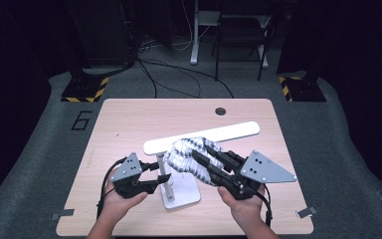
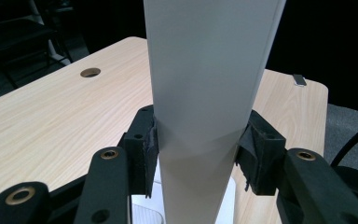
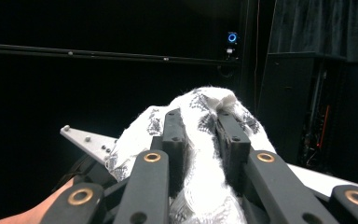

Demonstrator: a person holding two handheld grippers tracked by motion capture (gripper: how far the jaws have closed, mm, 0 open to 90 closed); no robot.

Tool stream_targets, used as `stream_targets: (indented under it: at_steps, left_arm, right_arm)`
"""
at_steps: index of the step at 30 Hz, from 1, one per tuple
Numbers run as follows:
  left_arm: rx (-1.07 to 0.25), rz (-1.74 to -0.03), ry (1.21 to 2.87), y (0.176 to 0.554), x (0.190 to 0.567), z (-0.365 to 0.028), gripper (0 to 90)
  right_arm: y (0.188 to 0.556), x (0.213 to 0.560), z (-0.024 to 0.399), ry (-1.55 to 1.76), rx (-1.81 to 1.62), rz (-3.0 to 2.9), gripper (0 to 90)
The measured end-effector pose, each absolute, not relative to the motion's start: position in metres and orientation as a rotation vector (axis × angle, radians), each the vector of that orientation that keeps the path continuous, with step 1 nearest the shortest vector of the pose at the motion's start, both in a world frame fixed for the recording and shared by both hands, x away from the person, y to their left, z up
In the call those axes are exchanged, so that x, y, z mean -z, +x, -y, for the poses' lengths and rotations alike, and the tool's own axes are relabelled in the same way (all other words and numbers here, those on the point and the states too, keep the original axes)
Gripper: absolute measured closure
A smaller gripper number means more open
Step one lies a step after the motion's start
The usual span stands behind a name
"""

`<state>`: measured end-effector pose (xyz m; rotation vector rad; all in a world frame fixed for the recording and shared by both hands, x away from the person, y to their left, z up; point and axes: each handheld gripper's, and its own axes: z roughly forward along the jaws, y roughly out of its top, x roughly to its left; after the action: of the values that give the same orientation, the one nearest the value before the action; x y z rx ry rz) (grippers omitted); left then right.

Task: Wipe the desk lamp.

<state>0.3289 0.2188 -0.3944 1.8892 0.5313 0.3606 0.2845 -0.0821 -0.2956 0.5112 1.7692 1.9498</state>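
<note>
Lower left of the high view, the left gripper [image 1: 155, 180] is clamped on the slim white upright post of the table stand [image 1: 164, 178]; in the left gripper view its pads [image 2: 150, 145] press both flanks of that post [image 2: 205, 107]. The post rises from a white square base [image 1: 186, 195] on the pale wooden table [image 1: 129, 124] and carries a long white bar [image 1: 229, 132] across the centre. Moving right, the right gripper [image 1: 199, 154] is pinching a crumpled white cloth with grey print [image 1: 184, 155], bunched against the bar's underside near the post top. In the right gripper view the fabric [image 3: 205, 140] bulges between and over both jaws. The risk, by the look of it: a pull on the cloth could tip the light stand if the left grip slackens, or the fabric could snag on the bar.
</note>
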Motion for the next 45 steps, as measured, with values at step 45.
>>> stream_targets:
  at_steps: [45]
  left_arm:
    - [-0.364, -0.536, 1.883, 0.329, 0.395, -0.218, 53.1]
  right_arm:
    - [0.319, 0.276, 0.083, 0.582, -1.771, -1.764, 76.0]
